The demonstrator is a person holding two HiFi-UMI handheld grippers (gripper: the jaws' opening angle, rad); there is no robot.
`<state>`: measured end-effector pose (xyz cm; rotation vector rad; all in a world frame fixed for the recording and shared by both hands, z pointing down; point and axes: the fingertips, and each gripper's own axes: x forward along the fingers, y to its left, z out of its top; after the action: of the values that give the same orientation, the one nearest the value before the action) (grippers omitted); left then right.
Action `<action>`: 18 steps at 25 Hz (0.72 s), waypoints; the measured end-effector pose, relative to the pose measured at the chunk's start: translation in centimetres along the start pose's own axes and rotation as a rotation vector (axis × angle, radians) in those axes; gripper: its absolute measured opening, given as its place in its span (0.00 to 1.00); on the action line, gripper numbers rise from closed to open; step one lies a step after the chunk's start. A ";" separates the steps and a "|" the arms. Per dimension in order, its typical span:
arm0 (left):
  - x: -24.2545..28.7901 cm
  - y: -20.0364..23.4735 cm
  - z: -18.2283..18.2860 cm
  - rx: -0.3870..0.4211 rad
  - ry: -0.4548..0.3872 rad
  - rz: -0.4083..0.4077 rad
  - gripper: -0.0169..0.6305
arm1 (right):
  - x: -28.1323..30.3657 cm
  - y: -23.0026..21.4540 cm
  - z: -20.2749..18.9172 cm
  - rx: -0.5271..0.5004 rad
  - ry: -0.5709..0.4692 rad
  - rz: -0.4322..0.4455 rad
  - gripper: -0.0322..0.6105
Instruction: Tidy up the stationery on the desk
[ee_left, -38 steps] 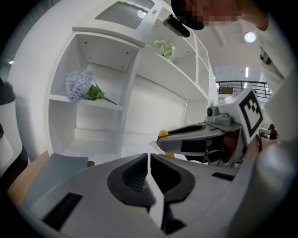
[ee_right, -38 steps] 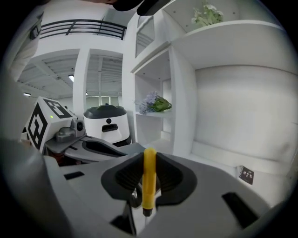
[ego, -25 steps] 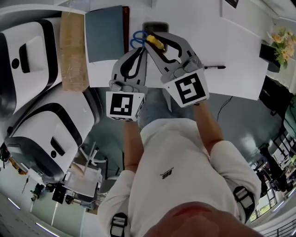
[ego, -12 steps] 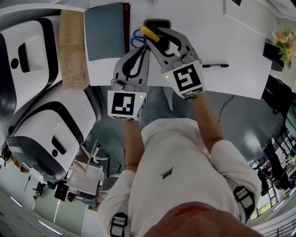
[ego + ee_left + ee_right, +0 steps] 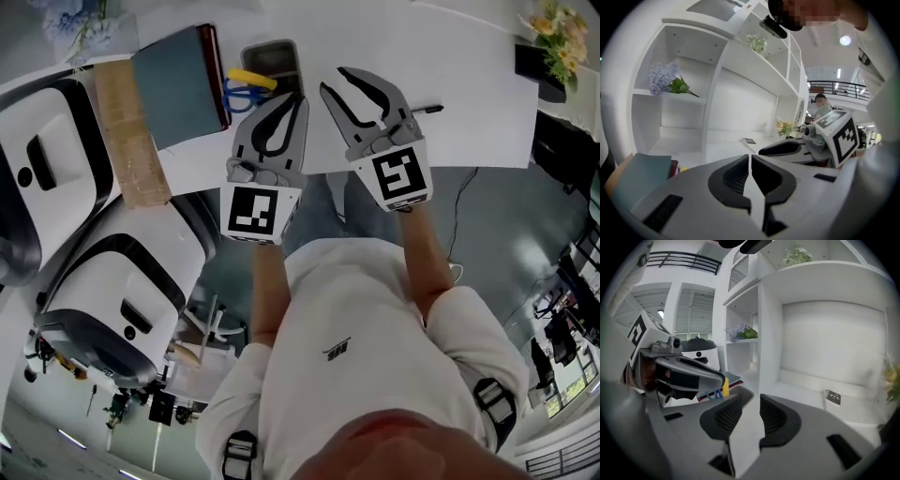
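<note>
A yellow marker [image 5: 251, 78] lies across the dark pen container [image 5: 278, 53], next to the blue-handled scissors [image 5: 239, 94]; both also show in the right gripper view, marker [image 5: 725, 386] and scissors [image 5: 710, 394]. My right gripper [image 5: 334, 81] hangs to the right of the container. Its jaws have just been opening and nothing is between them [image 5: 751, 404]. My left gripper [image 5: 299, 97] is shut and empty [image 5: 750, 161], just right of the scissors. A black pen [image 5: 427, 110] lies on the white desk [image 5: 469, 112] past the right gripper.
A teal notebook [image 5: 178, 84] and a cardboard strip [image 5: 122, 131] lie left of the container. White machines [image 5: 37, 178] stand at the left below the desk edge. Flowers [image 5: 548, 23] sit at the far right. White shelves [image 5: 693, 93] rise behind the desk.
The right gripper has let go of the yellow marker, which now rests on the container by the scissors. Both grippers have drawn back from the container, towards the desk's near edge.
</note>
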<state>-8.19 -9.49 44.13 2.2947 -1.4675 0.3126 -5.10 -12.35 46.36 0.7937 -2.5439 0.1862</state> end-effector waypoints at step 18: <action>7.2 -11.3 -6.1 0.028 0.125 -0.273 0.03 | -9.9 -4.8 -14.4 -0.048 0.277 -0.111 0.18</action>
<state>5.26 -8.52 50.06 2.4126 -1.0804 0.3896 10.44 -7.54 54.30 0.8269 -2.2305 0.1844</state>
